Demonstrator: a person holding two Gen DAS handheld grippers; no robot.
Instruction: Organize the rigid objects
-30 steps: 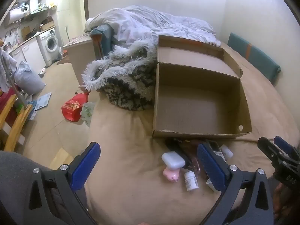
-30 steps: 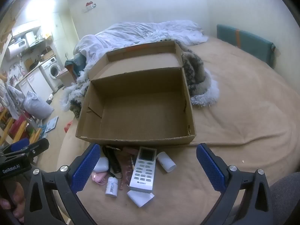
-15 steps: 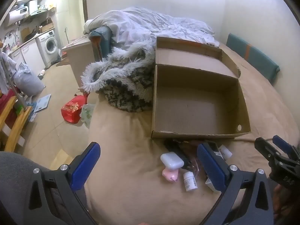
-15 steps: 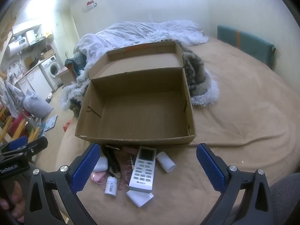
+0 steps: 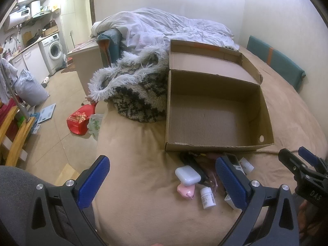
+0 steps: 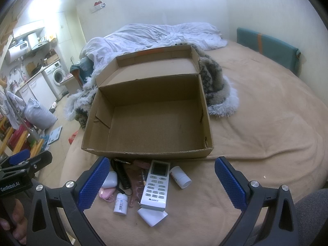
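An open, empty cardboard box (image 6: 147, 121) (image 5: 215, 114) rests on the tan bed. In front of its near wall lies a cluster of small items: a white remote (image 6: 156, 184), a white case (image 5: 187, 176), a pink charm (image 5: 185, 191), a small pill bottle (image 6: 121, 204) (image 5: 208, 197), a second white bottle (image 6: 180, 177), a black cable (image 6: 123, 176) and a white card (image 6: 152, 216). My left gripper (image 5: 164, 180) hovers open above the bed, left of the cluster. My right gripper (image 6: 162, 182) hangs open over the items, nothing between its fingers.
A furry patterned blanket (image 5: 135, 90) lies against the box's left side, and a white duvet (image 6: 155, 37) is heaped behind it. A teal cushion (image 6: 268, 47) leans on the right wall. Off the bed's left edge are a red bag (image 5: 79, 121) and a washing machine (image 5: 51, 53).
Both grippers have drifted slightly; the view barely shifts. Nothing was picked up or moved.
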